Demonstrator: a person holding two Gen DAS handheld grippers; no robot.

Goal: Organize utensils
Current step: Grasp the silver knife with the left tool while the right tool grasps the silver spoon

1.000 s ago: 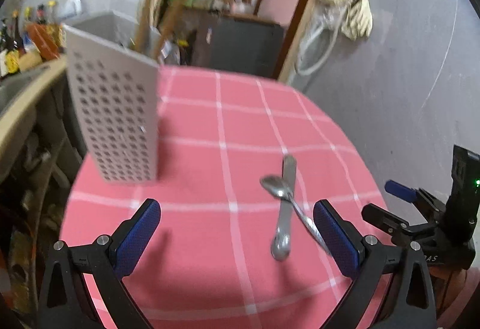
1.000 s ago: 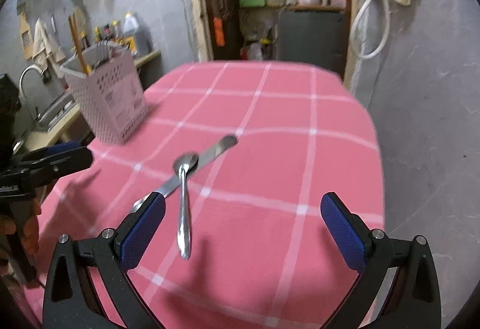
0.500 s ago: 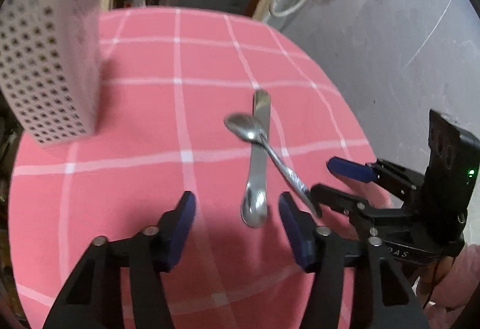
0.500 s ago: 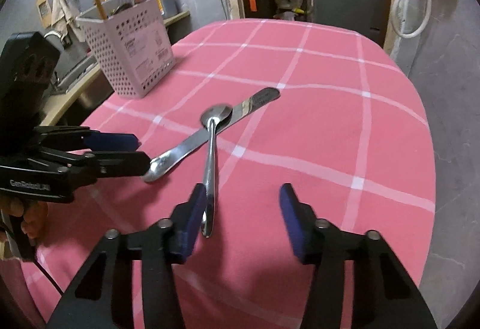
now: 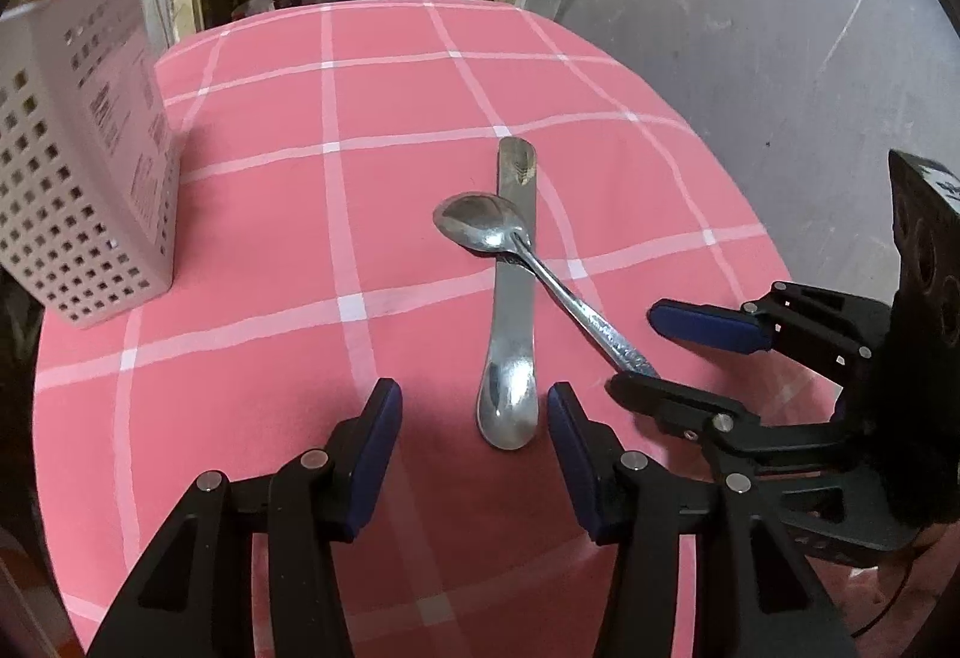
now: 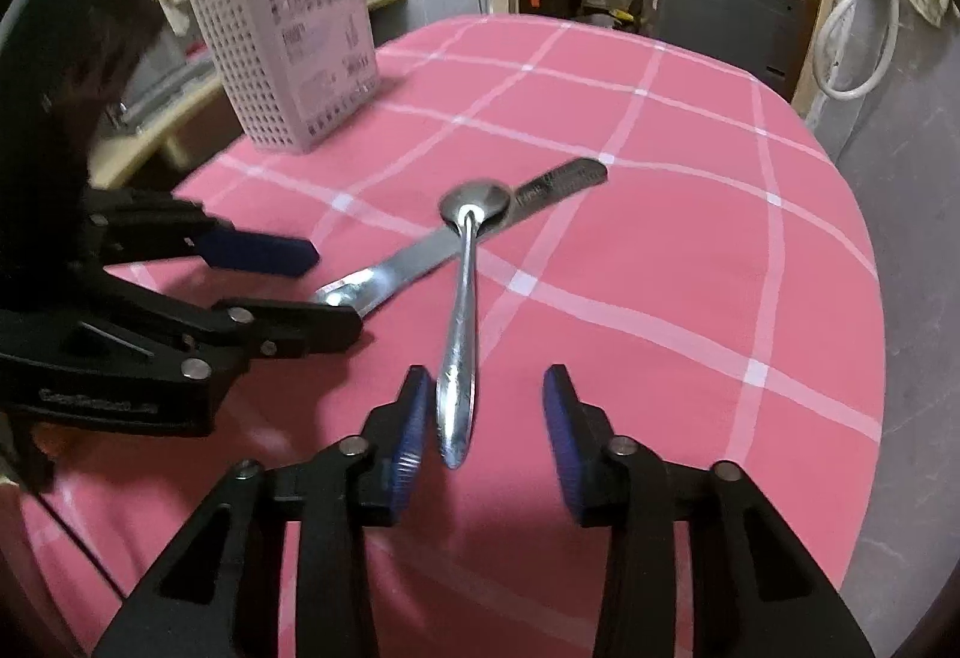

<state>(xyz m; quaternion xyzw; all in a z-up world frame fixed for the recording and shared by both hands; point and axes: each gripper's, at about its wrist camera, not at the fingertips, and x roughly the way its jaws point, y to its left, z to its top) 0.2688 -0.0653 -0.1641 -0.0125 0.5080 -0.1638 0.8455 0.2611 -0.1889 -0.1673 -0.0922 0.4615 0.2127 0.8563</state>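
Observation:
Two steel spoons lie crossed on the pink checked tablecloth (image 5: 252,250). The flat-handled spoon (image 5: 510,334) has its bowl between the fingers of my left gripper (image 5: 471,418), nearer the right pad; neither pad presses on it. Across it lies the patterned spoon (image 6: 465,298). Its handle end sits between the fingers of my right gripper (image 6: 486,418), close beside the left pad, while those jaws are closing. The right pad stands apart from it. A pale perforated utensil basket (image 6: 288,58) stands upright at the table's far left.
The basket (image 5: 90,190) holds chopsticks and forks. Each gripper shows in the other's view, close together over the near part of the table. The round table's edge drops to a grey floor (image 5: 780,58) on the right. Shelves and a doorway lie behind.
Both grippers have come down and forward to the spoons. Their jaws went from wide open to narrow, the left around the flat spoon's bowl, the right around the patterned handle.

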